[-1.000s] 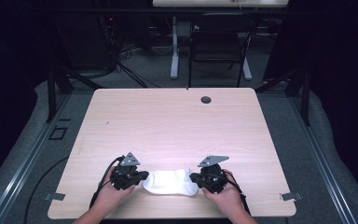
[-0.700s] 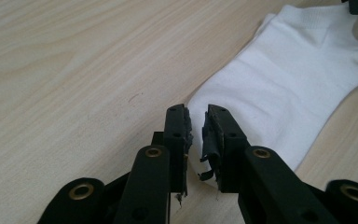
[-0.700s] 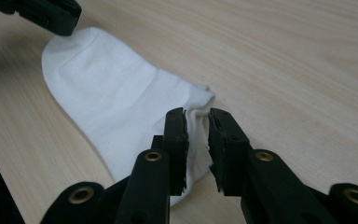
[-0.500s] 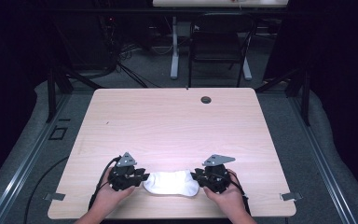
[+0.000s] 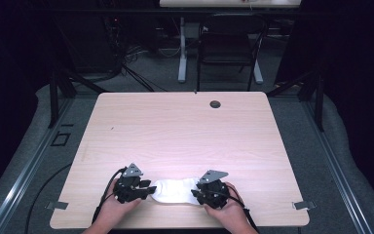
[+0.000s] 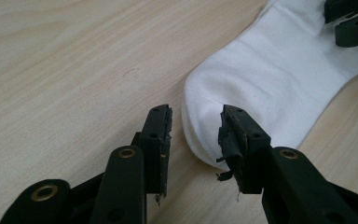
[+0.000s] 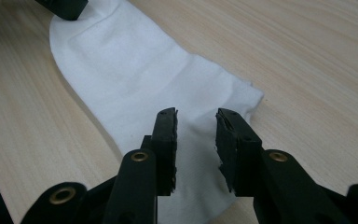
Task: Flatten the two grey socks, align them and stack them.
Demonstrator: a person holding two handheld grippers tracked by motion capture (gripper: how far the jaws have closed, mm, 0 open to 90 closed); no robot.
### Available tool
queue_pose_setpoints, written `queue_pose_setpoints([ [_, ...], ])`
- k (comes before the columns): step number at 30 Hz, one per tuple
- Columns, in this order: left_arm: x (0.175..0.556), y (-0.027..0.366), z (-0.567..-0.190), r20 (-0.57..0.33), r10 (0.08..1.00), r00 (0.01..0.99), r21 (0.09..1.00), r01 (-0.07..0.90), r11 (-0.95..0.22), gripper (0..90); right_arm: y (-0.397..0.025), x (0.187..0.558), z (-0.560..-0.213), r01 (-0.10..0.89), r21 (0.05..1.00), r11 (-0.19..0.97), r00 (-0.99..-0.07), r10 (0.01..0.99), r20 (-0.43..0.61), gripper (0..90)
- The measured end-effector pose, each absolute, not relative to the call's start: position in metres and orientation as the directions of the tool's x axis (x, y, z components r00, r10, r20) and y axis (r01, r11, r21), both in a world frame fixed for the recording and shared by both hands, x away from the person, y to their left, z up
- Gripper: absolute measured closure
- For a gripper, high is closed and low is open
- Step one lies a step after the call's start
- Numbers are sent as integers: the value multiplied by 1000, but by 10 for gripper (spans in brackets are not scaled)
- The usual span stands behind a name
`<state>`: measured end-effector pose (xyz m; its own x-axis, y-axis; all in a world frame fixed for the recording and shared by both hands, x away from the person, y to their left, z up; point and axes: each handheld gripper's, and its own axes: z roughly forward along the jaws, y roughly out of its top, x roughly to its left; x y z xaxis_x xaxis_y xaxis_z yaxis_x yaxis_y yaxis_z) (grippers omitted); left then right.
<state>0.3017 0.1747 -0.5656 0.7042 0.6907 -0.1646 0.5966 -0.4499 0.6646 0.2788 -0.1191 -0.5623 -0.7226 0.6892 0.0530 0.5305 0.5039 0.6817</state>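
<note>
moved: your left hand-held gripper [image 6: 193, 128] and right hand-held gripper [image 7: 196, 135] have let go since a second ago | state: both jaws part-open, holding nothing | sock [image 5: 175, 190] lies flat at the desk [image 5: 185, 131] near edge, between them | meaning: laying-out looks done

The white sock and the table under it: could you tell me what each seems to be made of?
The white sock looks like soft knitted fabric, probably cotton or a blend: matte, with faint ribbing and gentle folds. The table looks like a pale wood-grain laminate or veneer, smooth with a low sheen; fine straight grain lines show, but solid wood cannot be ruled out. Both grippers, left and right, stand open.
</note>
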Motion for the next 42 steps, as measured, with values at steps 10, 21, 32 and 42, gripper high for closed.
queue_pose_setpoints([
  [10,300,171,-571,-163,687,708,655,598,-462,604,-117,278,-570,536,669,515,-720,693,44,689],
  [21,296,165,-573,-124,672,730,655,568,-497,672,-117,277,-572,536,670,514,-718,695,41,696],
  [32,296,164,-572,-148,669,728,649,582,-490,863,-117,277,-572,539,666,516,-717,696,41,697],
  [42,298,169,-567,-131,688,713,650,586,-483,872,-107,282,-572,537,665,519,-724,688,48,691],
])
